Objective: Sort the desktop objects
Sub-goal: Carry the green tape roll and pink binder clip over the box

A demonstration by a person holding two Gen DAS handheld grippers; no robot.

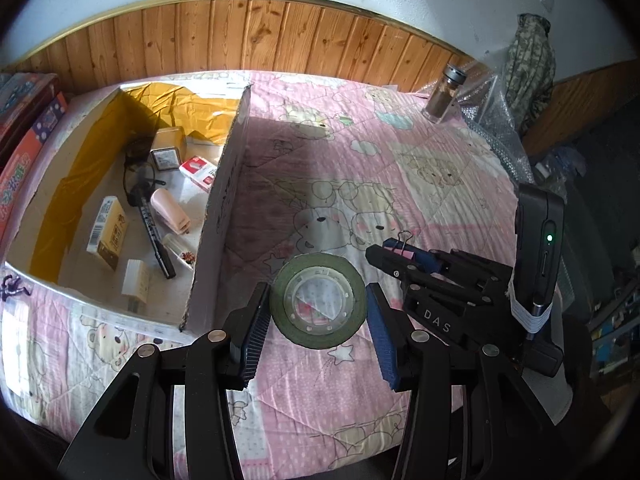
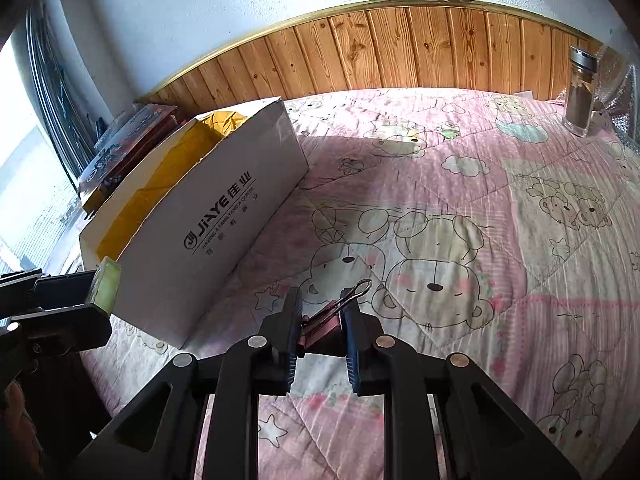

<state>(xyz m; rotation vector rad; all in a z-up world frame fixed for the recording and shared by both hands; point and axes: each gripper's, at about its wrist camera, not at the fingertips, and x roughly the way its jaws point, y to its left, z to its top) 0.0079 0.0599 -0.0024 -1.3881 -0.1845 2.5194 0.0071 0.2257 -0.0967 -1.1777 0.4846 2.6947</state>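
box [image 2: 208,216] interior hidden in right view (wall blocks); binder clip [image 2: 324,326] half covered.

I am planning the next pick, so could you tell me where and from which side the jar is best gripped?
Grip the jar around its glass body, below the metal cap, coming in level from the open quilt side. It stands upright, with bubble wrap close behind.

A pink quilt [image 2: 460,208] printed with cartoon bears covers the whole surface before me. Behind it runs knotty wood panelling [image 1: 256,36] capped by a gilt trim, with rough white plaster wall [image 2: 248,4] above. Bright daylight pours through a window [image 2: 28,184] at the left, throwing hard shadows across the quilt. A camouflage cloth [image 1: 530,68] hangs in the right corner.
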